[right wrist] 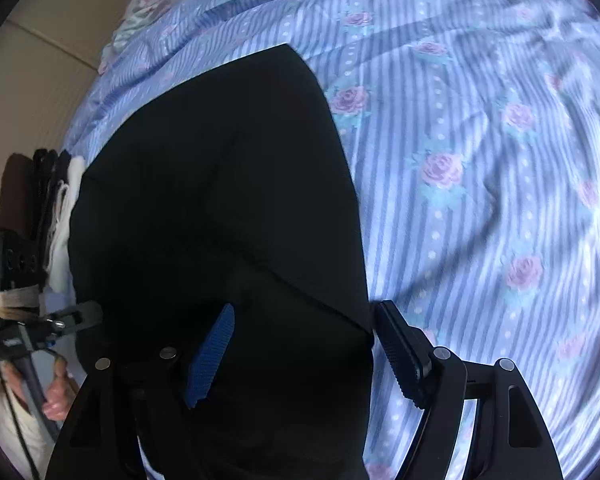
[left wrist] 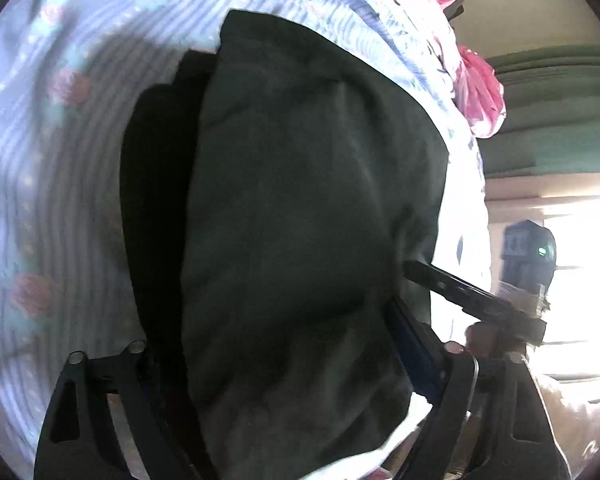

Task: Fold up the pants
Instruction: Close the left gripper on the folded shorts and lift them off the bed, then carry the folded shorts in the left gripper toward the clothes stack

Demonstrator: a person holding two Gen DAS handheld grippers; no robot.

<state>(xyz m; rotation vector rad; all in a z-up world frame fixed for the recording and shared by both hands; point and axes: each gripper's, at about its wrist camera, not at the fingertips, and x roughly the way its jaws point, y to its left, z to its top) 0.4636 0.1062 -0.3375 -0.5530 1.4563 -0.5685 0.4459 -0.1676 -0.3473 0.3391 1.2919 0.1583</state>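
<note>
The dark pants [left wrist: 300, 216] lie on a blue striped, rose-patterned bedsheet [left wrist: 60, 160] and fill the middle of both views; they look black in the right wrist view [right wrist: 220, 200]. My left gripper [left wrist: 276, 364] has its fingers spread around a thick bunch of the fabric, which lies between them and hides its left finger. My right gripper [right wrist: 300, 356] is wide open, with the pants edge between its blue-padded fingers [right wrist: 210, 360]. The right gripper's finger also pokes into the pants edge in the left wrist view [left wrist: 452, 288]. The left gripper shows at the left edge of the right wrist view [right wrist: 76, 318].
The sheet [right wrist: 480, 160] spreads wide to the right of the pants. Pink bags [left wrist: 480, 92] sit at the bed's far edge. A green surface [left wrist: 552, 120] and a bright window lie beyond. A beige wall [right wrist: 40, 80] stands left.
</note>
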